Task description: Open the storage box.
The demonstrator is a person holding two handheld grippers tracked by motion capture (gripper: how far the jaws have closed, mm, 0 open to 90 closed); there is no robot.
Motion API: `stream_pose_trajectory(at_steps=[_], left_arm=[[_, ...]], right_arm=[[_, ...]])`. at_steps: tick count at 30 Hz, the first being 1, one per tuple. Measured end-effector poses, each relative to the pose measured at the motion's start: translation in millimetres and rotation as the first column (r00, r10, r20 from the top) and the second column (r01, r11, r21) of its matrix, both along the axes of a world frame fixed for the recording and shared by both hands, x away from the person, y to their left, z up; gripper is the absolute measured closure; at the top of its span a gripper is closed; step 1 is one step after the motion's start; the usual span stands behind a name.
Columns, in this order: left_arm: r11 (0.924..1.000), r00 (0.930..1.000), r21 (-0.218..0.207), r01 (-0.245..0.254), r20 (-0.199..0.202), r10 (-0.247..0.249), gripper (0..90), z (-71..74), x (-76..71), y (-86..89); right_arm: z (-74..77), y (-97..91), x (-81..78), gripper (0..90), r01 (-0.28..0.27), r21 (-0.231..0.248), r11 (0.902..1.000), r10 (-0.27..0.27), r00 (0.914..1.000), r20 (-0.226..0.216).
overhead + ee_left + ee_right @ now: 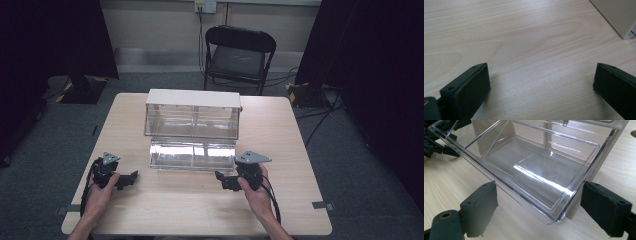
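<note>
Two claws are resting low over a pale, wood-grained surface, each gaping wide and gripping nothing. The left claw is sitting just off the front left corner of a clear plastic drawer, its matte black pads framing bare laminate. The right claw is facing the drawer's rounded front right corner. The glossy, rectangular drawer is standing pulled out from a beige, box-shaped cabinet; it is probably empty, though glare is obscuring its floor.
</note>
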State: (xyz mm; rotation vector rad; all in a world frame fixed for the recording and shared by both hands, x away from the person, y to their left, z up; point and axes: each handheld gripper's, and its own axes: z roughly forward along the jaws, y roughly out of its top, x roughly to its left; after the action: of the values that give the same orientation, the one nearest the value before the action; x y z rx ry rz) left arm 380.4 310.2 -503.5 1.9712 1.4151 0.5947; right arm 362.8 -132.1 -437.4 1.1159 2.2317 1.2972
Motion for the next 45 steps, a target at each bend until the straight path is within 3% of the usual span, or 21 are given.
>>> stream_pose_trajectory(at_steps=[12, 45], left_arm=[[1.0, 1.0, 0.0, 0.0, 0.0, 0.0, 0.3, 0.0, 0.0, 0.0], [1.0, 1.0, 0.0, 0.0, 0.0, 0.0, 0.3, 0.0, 0.0, 0.0]], right_arm=[[5.0, -0.3, -2.0, 13.6, -0.006, 0.006, 1.0, 0.006, 0.9996, 0.029], [9.6, 0.2, -4.1, 13.6, 0.0, 0.023, 0.9997, -0.001, 0.9991, 0.043]])
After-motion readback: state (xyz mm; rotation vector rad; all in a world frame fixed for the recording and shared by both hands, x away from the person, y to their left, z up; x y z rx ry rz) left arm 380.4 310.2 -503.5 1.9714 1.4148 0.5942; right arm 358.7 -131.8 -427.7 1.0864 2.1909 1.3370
